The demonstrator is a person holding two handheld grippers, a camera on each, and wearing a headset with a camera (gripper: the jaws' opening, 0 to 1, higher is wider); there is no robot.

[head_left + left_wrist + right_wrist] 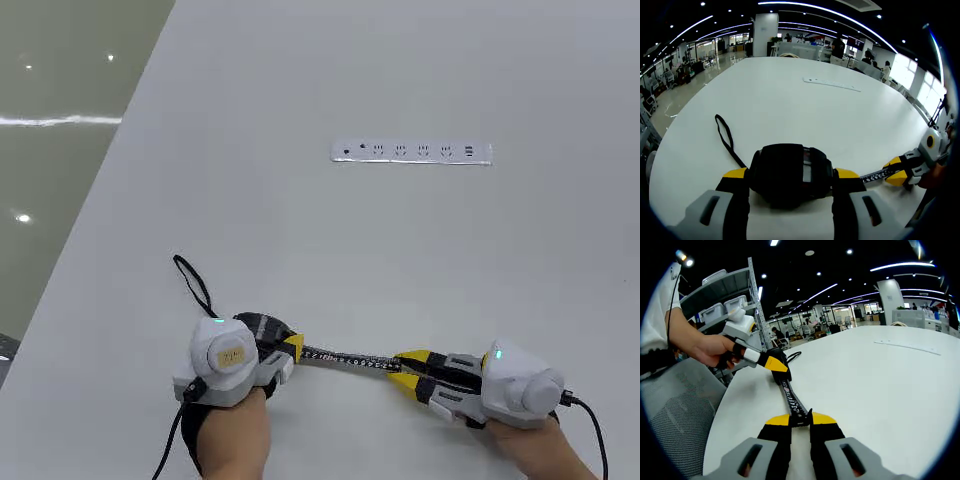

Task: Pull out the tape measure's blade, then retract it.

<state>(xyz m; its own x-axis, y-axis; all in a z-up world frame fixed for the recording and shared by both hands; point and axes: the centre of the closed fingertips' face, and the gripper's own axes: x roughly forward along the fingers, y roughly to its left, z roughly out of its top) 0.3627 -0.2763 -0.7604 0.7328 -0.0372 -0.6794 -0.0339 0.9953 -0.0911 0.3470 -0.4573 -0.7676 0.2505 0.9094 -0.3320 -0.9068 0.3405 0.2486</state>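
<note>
1. At the near edge of the white table (420, 260), the tape measure (262, 328) is clamped between the jaws of the left gripper (790, 176), which are closed against its two sides.
2. To the right of it, the blade (350, 359) is pinched near its end by the right gripper (800, 418), whose jaws are pressed together on it.
3. A short stretch of blade is drawn out between the two grippers, so the pull-out is judged to be begun but only partly done. Any further extension and the whole retraction are left.
4. The tape measure is seen as a chunky, rounded black body with a matte, rubbery look. A thin black wrist strap (192, 283) is laid in a loop on the table to its far left.
5. The blade is a narrow, stiff-looking strip, dark with pale markings, and is held almost straight just above the smooth tabletop.
6. A flat white power strip (411, 152) is seen well apart on the far side.
</note>
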